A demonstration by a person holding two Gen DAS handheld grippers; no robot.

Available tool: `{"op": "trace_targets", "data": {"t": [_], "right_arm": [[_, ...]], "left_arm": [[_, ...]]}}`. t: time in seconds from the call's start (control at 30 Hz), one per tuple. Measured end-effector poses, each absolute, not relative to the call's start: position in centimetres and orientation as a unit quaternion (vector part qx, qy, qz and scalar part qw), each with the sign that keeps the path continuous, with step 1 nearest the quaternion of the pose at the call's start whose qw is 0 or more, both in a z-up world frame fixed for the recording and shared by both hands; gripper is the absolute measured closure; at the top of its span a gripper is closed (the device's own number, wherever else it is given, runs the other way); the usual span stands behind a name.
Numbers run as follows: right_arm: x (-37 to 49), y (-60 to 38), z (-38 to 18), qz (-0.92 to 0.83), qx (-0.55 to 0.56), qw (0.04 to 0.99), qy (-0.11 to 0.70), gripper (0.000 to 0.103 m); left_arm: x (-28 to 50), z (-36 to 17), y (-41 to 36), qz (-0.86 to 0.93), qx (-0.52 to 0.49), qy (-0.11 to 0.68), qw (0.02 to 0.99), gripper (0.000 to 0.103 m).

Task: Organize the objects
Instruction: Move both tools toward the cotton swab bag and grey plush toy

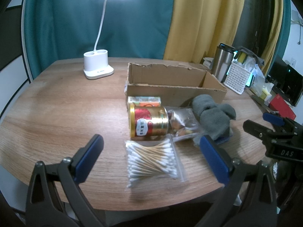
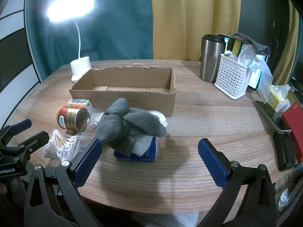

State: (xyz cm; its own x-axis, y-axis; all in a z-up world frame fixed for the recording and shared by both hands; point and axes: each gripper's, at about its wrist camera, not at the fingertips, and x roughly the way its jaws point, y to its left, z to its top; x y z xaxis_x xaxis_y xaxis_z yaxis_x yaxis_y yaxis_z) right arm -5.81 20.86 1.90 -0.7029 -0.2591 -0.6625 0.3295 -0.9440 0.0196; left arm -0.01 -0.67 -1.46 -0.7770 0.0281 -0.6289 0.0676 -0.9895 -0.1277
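While both grippers hang agape and empty — left gripper (image 1: 151, 151) over bagged cotton swabs (image 1: 152, 159) | right gripper (image 2: 149, 151) near grey plush (image 2: 126, 124) | cardboard box (image 2: 132, 96) open-topped — bench (image 2: 198, 124) bare rightward

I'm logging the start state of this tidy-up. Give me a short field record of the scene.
surface: round wooden table
container: open cardboard box, empty as far as visible
loose items: bag of cotton swabs, gold tin on its side, grey gloves on a blue tissue pack
left gripper: open, holding nothing
right gripper: open, holding nothing
background: lit desk lamp, white basket
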Motion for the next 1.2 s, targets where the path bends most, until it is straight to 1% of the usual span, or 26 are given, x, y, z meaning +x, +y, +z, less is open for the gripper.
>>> {"op": "trace_targets", "data": {"t": [0.7,1.2], "right_arm": [[-5.6,20.6,1.8,-0.919,0.355,0.162,0.052,0.0],[-6.1,20.7,1.0,-0.915,0.364,0.162,0.052,0.0]], "left_arm": [[0.0,-1.8,-0.7,-0.937,0.34,0.076,0.004,0.0],[-1.1,-3.7,-0.6,-0.926,0.37,0.076,0.0,0.0]]}}
